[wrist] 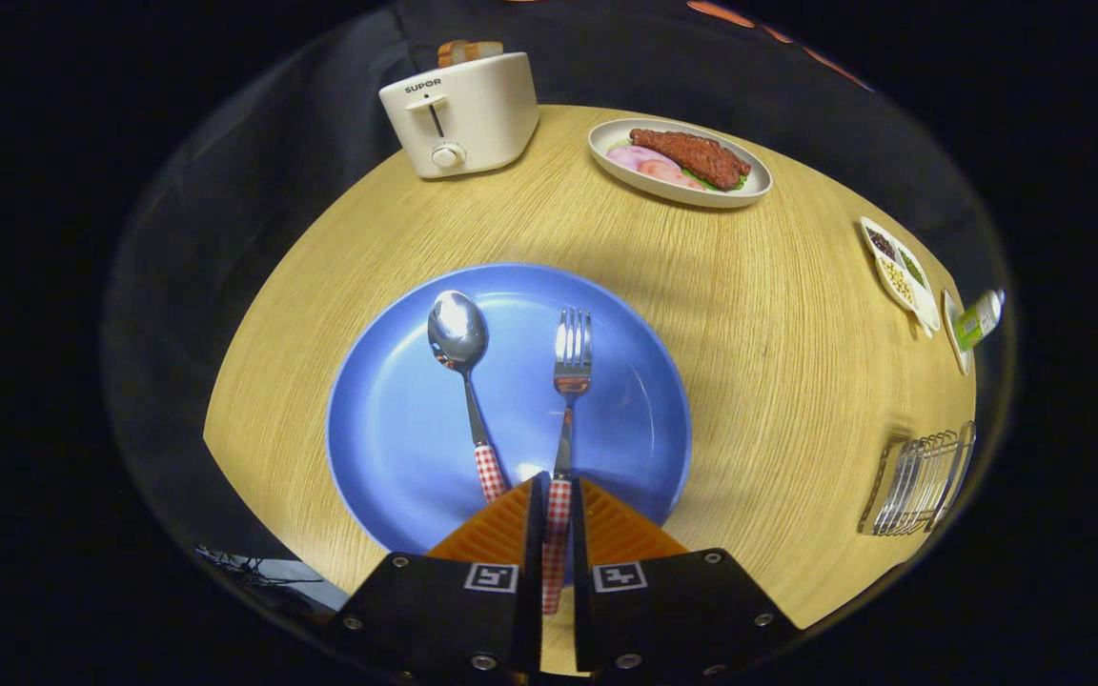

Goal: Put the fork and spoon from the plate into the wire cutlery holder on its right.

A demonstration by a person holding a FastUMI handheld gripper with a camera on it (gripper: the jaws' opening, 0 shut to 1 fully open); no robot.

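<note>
A blue plate (396,429) lies on the round wooden table just ahead of my fingers. On it rest a spoon (458,338) to the left and a fork (572,353) to the right, both with red-and-white checked handles pointing back at me. My gripper (559,488) is shut on the fork's handle, which runs between the two fingers; the fork still lies flat on the plate. The spoon's handle ends just left of my left finger. The wire cutlery holder (921,476) stands on the table well to the right of the plate.
A cream toaster (458,114) with bread in it stands beyond the plate at the far left. An oval dish of meat (678,162) sits at the far right. A small divided dish (897,262) and a green-labelled bottle (978,319) lie near the right table edge.
</note>
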